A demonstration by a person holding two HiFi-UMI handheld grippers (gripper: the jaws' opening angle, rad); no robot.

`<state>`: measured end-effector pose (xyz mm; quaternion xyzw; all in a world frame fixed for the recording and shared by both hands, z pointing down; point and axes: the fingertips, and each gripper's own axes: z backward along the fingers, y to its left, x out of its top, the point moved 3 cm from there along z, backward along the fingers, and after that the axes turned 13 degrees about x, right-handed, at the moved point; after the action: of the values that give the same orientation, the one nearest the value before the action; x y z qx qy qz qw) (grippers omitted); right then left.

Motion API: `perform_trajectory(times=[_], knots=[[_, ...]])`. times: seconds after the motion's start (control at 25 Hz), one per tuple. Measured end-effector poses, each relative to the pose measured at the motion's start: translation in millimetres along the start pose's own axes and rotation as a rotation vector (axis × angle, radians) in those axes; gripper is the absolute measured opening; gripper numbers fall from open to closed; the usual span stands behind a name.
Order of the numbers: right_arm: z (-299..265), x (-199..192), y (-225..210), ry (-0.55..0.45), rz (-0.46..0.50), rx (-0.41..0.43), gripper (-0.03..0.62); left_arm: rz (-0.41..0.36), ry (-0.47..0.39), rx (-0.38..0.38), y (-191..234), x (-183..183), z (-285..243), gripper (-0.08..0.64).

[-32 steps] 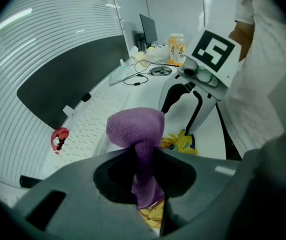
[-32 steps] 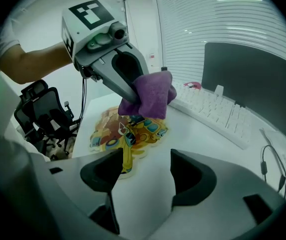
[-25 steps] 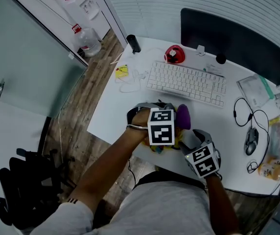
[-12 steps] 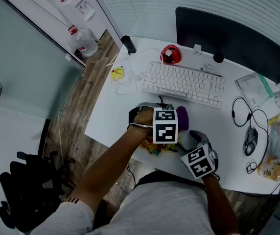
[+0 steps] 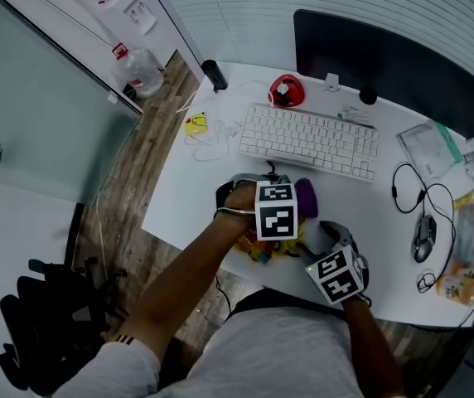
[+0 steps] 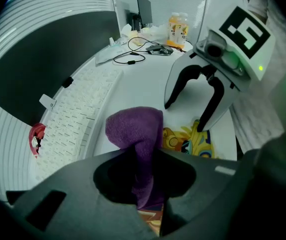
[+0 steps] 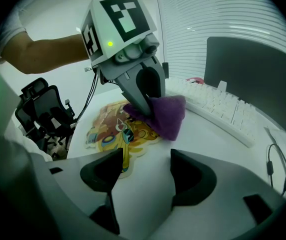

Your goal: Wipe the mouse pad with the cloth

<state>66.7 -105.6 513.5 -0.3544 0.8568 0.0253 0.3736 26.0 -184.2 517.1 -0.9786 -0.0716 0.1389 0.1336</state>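
A colourful printed mouse pad (image 7: 108, 126) lies near the desk's front edge, mostly hidden under the grippers in the head view (image 5: 262, 253). My left gripper (image 5: 291, 211) is shut on a purple cloth (image 6: 135, 131), whose bunched end rests on the pad's far part (image 7: 168, 113). Seen from the right gripper view, the left gripper (image 7: 142, 110) stands tilted over the pad. My right gripper (image 7: 143, 179) is open and holds nothing. It hovers low at the pad's near edge, and in the left gripper view (image 6: 184, 117) one fingertip (image 6: 201, 128) sits at the pad (image 6: 193, 143).
A white keyboard (image 5: 311, 142) lies just behind the pad, with a dark monitor (image 5: 386, 56) beyond it. A red object (image 5: 287, 91) sits at the back left. A wired mouse (image 5: 424, 240), cables and plastic bags (image 5: 469, 255) fill the right side. A black chair (image 5: 46, 322) stands on the floor at left.
The left gripper with the cloth has shifted slightly over the pad, right and then back. The right gripper has barely moved.
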Motion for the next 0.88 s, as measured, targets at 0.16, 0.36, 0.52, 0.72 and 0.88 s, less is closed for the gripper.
perform_trajectory(times=[0.16,0.36,0.52,0.72,0.88], knots=[[0.0,0.2,-0.5,-0.003,0.001,-0.002,0.256,0.024,0.004,0.004,2.0,-10.2,1.7,0.083],[1.1,-1.1,0.3,-0.003,-0.017,-0.005,0.256,0.076,0.034,0.017,8.9,-38.3,6.7,0.083],[1.3,-0.9,1.1,-0.003,-0.023,-0.005,0.256,0.132,0.054,0.028,15.4,-65.8,12.0,0.083],[1.2,-1.1,1.2,-0.005,-0.027,-0.007,0.256,0.177,0.082,0.061,24.0,-95.7,26.0,0.083],[0.9,-1.8,1.0,-0.004,-0.027,-0.010,0.256,0.228,0.096,0.073,26.2,-118.8,31.2,0.083]])
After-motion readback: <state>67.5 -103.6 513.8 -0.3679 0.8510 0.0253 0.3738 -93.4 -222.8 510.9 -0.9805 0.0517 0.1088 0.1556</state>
